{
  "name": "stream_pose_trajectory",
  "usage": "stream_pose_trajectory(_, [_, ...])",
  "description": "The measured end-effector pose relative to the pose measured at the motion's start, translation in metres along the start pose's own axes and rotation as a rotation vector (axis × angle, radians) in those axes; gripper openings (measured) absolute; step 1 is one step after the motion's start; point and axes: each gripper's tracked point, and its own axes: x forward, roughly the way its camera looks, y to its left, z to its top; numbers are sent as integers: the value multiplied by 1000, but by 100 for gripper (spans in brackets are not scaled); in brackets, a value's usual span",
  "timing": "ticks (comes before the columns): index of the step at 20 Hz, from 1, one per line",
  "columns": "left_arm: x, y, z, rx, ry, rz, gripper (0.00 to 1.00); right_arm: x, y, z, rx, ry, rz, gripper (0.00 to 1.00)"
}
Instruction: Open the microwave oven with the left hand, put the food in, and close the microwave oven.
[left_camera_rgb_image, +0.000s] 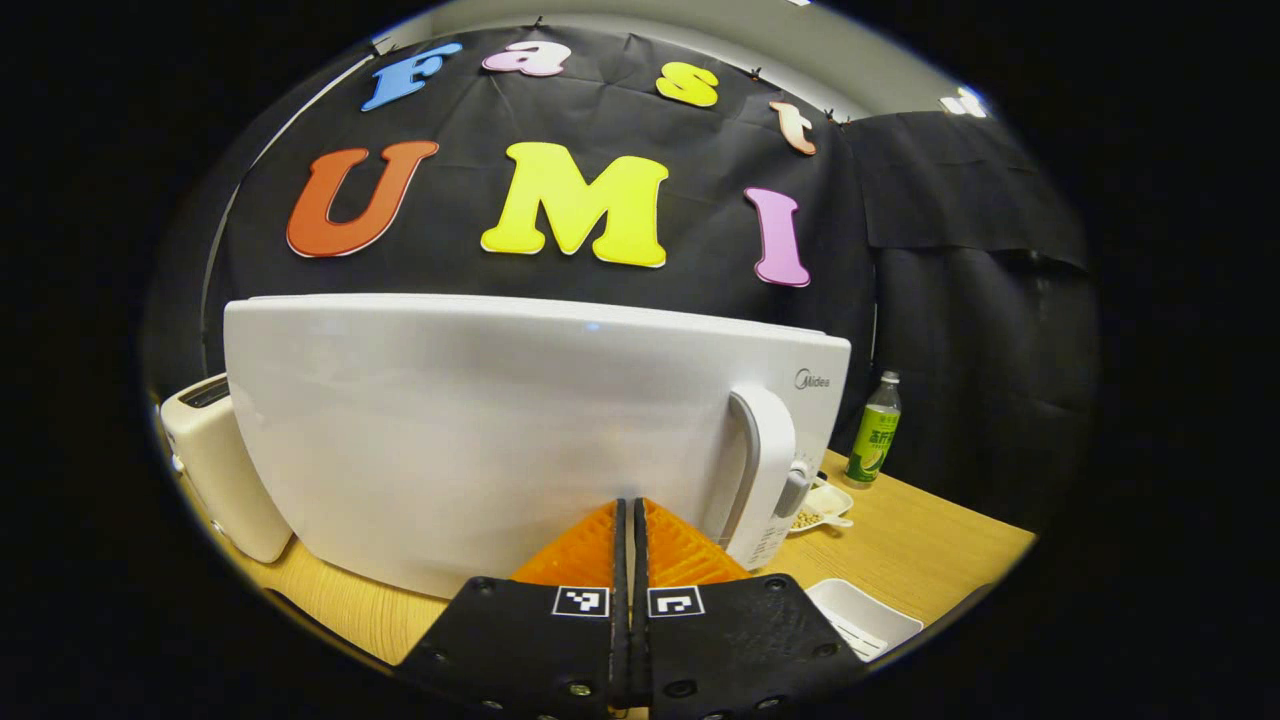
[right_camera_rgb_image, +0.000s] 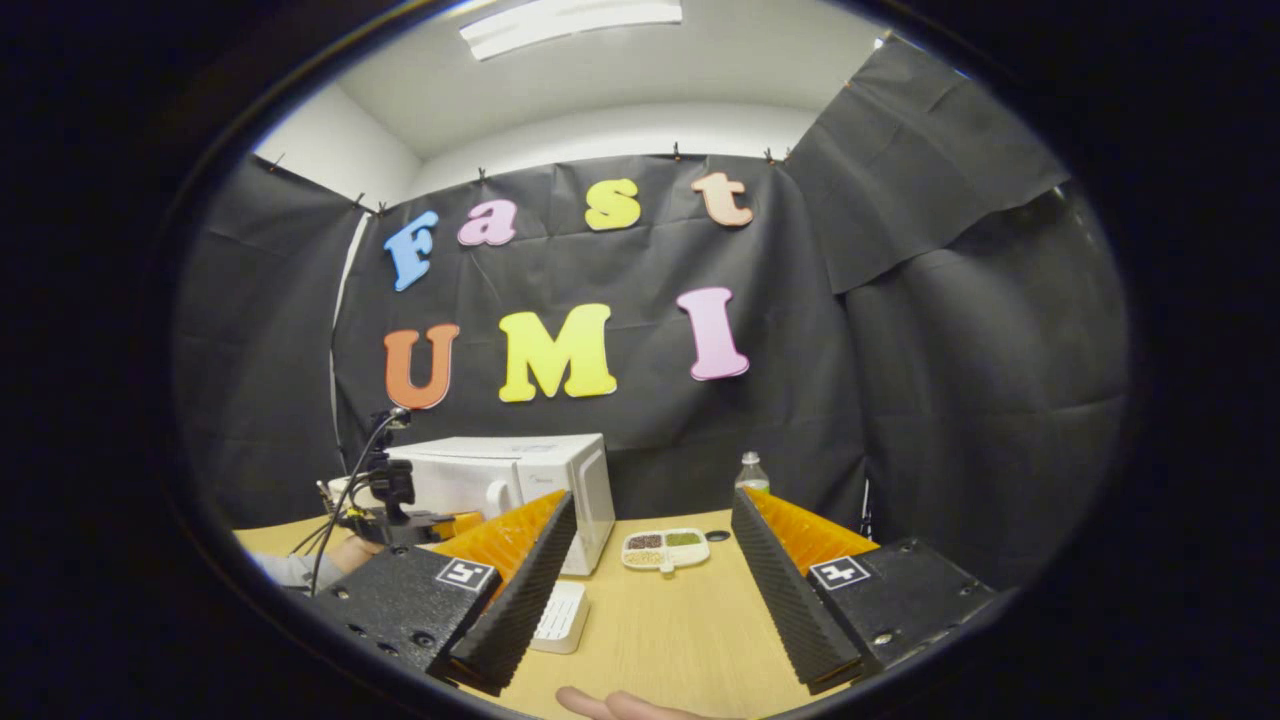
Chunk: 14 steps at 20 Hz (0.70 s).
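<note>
Opening step: my left gripper, fingers together, faces the closed microwave; next I reach its handle at two o'clock.

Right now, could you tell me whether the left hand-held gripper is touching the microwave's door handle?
Apart. In the left gripper view the left hand-held gripper, fingers together, faces the door with white door showing between it and the handle.
</note>
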Motion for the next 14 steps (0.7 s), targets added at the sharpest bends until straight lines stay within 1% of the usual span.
stream_pose_trajectory(1, [6, 3, 0, -15, 9, 20, 0, 1, -1, -2, -1, 2, -1, 99])
stream_pose_trajectory(4, [7, -3, 0, -124, 9, -41, 0, 7, -10, -7, 5, 12, -20, 99])
stream_pose_trajectory(6, [8, -2, 3, -162, -1, -55, 0, 9, -6, -9, 10, 20, -13, 99])
stream_pose_trajectory(8, [7, -2, 2, -164, 7, -51, 0, 8, -4, -10, 13, 26, -12, 99])
stream_pose_trajectory(11, [7, -3, 2, -132, 16, -20, 0, 3, -1, -7, 8, 20, -17, 99])
stream_pose_trajectory(12, [6, -3, 1, -119, 23, -3, 0, 2, -1, -6, 1, 23, -24, 99])
stream_pose_trajectory(14, [3, 4, 0, -77, 45, 60, 0, -3, -1, -3, -14, 29, -40, 99])
